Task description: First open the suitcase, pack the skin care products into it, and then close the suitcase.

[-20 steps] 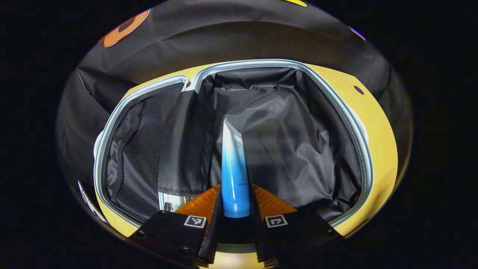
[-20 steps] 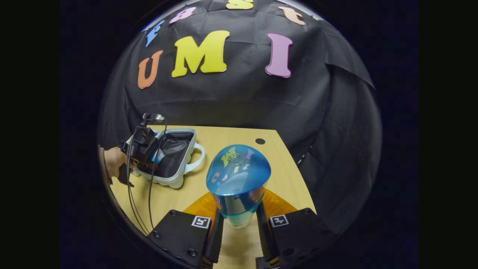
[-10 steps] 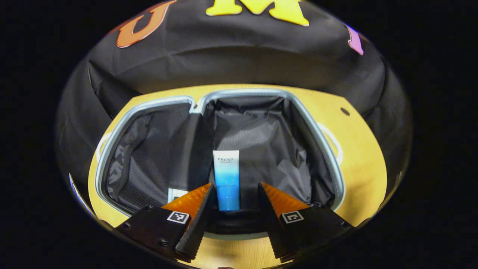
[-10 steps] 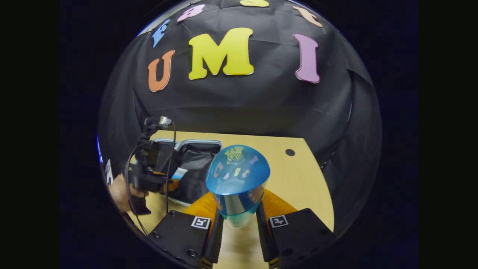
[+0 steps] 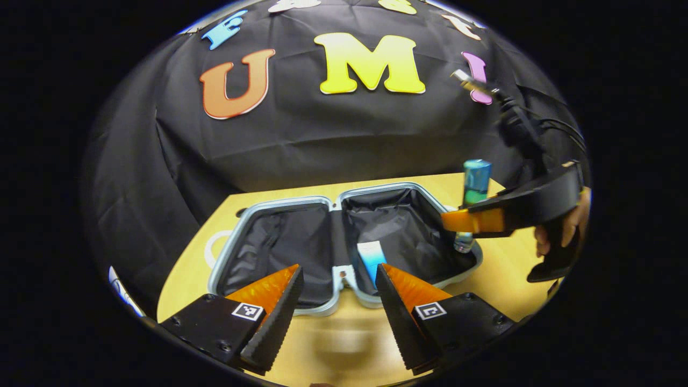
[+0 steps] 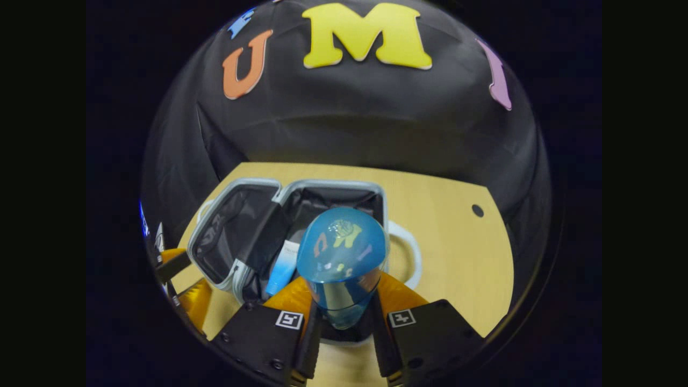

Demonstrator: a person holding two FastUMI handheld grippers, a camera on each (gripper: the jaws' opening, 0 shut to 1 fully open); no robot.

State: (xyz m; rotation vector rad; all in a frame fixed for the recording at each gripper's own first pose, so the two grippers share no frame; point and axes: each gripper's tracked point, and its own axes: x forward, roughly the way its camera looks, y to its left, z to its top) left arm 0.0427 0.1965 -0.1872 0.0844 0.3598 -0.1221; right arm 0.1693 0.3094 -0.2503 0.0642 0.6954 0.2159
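The pale blue suitcase (image 5: pixel 279 215) (image 6: pixel 333 185) lies open on the wooden table, both black-lined halves facing up. A blue-and-white tube (image 5: pixel 371 258) (image 6: pixel 284 267) rests in its right half. My left gripper (image 5: pixel 337 301) is open, drawn back in front of the case with nothing between its fingers. My right gripper (image 6: pixel 344 322) is shut on a blue-capped bottle (image 6: pixel 343 269), held upright over the right half. In the left gripper view the right gripper (image 5: pixel 484 220) comes in from the right with that bottle (image 5: pixel 473 188) above the case's right rim.
The wooden table (image 6: pixel 457 252) stretches right of the case, with a small dark hole (image 6: pixel 478 210). The case's white handle (image 6: pixel 408 252) lies on the table at its right side. A hand (image 5: pixel 564 226) holds the right gripper. Black cloth backs the booth.
My left gripper let go of the tube, opened and drew back out of the case. My right gripper carried the bottle leftward until it stands over the case.
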